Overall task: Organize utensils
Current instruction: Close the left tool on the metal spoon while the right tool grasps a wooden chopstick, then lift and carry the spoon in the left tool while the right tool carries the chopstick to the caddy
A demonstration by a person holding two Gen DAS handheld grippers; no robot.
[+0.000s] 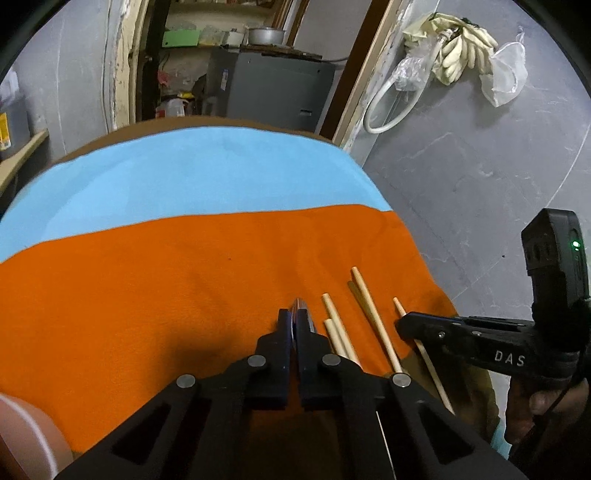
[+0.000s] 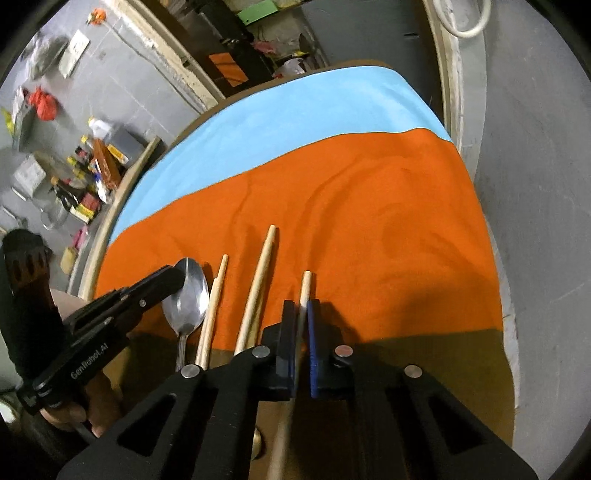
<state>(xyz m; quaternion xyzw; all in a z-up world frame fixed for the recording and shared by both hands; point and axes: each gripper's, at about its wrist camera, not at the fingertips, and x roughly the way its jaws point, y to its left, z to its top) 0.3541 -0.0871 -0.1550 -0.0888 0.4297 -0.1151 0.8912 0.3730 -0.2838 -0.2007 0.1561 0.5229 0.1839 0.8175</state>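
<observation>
a cluttered storeroom or utility room in a home, by the look of it: bare grey cement walls (image 1: 480,177) and floor, a rough wooden door frame (image 1: 364,77), shelves behind it crowded with a dented metal pot (image 1: 266,35) and boxes, bottles and packets strewn on the floor (image 2: 88,166), and pale rubber gloves hung on the wall (image 1: 461,48).

i see an orange cloth (image 2: 369,221), a blue cloth (image 2: 295,110), a shiny silver spoon (image 2: 188,299) and light tan chopsticks (image 2: 258,280).
</observation>
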